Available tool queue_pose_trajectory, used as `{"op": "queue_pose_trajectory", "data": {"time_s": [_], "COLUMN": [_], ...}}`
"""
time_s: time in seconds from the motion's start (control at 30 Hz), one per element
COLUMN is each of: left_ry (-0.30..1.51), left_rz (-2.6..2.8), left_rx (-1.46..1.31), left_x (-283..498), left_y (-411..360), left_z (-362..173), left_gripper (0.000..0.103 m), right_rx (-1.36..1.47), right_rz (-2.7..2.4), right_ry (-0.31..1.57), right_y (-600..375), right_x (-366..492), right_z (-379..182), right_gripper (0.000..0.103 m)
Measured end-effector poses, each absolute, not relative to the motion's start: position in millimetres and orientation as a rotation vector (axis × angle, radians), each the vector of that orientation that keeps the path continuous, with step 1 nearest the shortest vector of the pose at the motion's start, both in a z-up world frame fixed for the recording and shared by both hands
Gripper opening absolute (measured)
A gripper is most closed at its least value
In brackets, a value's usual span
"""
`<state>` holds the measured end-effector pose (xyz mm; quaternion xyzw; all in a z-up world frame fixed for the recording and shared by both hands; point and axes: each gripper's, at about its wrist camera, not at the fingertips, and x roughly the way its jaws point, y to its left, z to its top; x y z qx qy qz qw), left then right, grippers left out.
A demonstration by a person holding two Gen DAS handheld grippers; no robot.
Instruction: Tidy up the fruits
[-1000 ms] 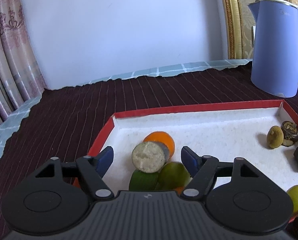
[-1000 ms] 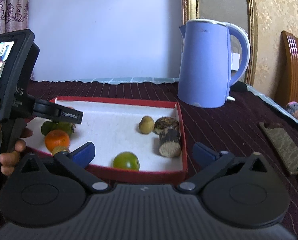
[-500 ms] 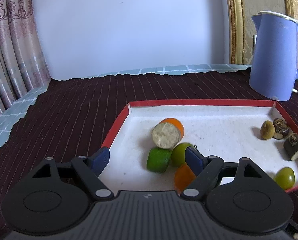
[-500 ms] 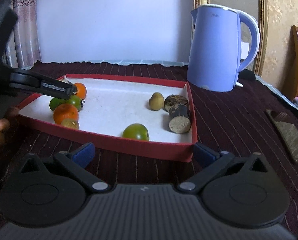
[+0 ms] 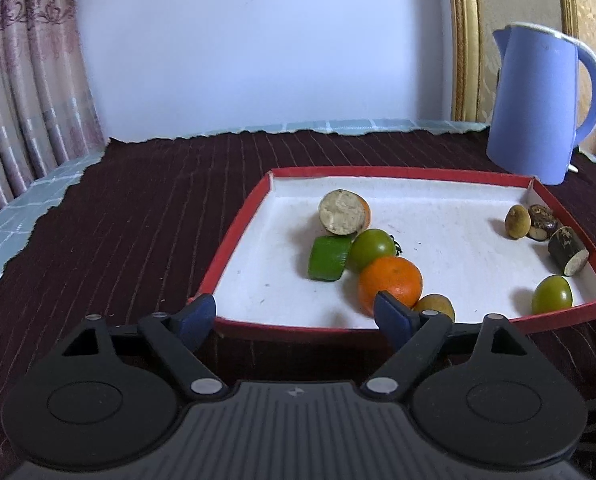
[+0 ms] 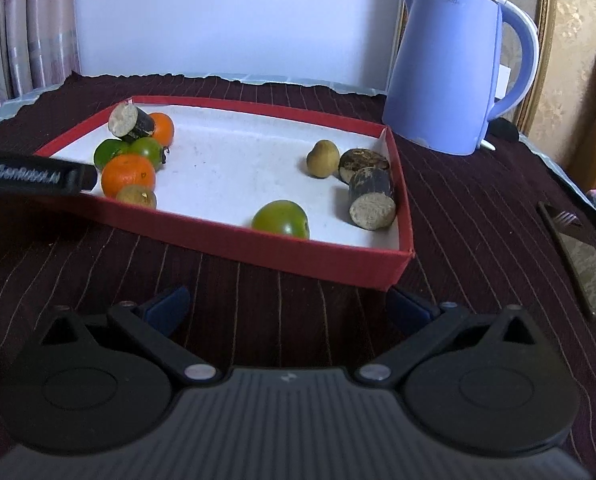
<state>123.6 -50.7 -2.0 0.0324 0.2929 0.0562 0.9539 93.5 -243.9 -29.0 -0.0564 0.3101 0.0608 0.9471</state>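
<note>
At the bottom of each frame we see our left gripper (image 5: 296,312) and right gripper (image 6: 286,306) with fingers apart, holding nothing. Beyond them, in mid-frame, the red tray (image 5: 234,236) holds the fruits (image 5: 390,284); the blue kettle (image 6: 454,68) stands upper right.

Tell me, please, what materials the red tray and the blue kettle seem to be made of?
The red tray looks like cardboard: matte red walls, a speckled white paper-like floor, folded corners. The blue kettle seems to be smooth plastic with a soft sheen; its rim looks paler, perhaps metal, but that is unclear.
</note>
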Motion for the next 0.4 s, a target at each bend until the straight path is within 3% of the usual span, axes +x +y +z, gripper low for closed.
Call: {"op": "queue_pose_trajectory", "data": {"time_s": [0.07, 0.17, 0.4], "left_ry": [0.584, 0.592, 0.606], "left_rz": [0.114, 0.108, 0.115], "left_rx": [0.063, 0.044, 0.023], "left_x": [118, 112, 103], "left_y": [-49, -46, -41], "left_z": [0, 0, -9], "left_gripper": [0.088, 0.097, 0.097], "right_rx": [-0.115, -0.095, -0.054], "right_rz": [0.123, 0.131, 0.145], "right_ry": [0.631, 0.64, 0.655], "right_y": [-244, -247, -252], "right_x": [93, 94, 97], "right_z": [-29, -30, -32], "right_gripper": [0.103, 0.103, 0.103]}}
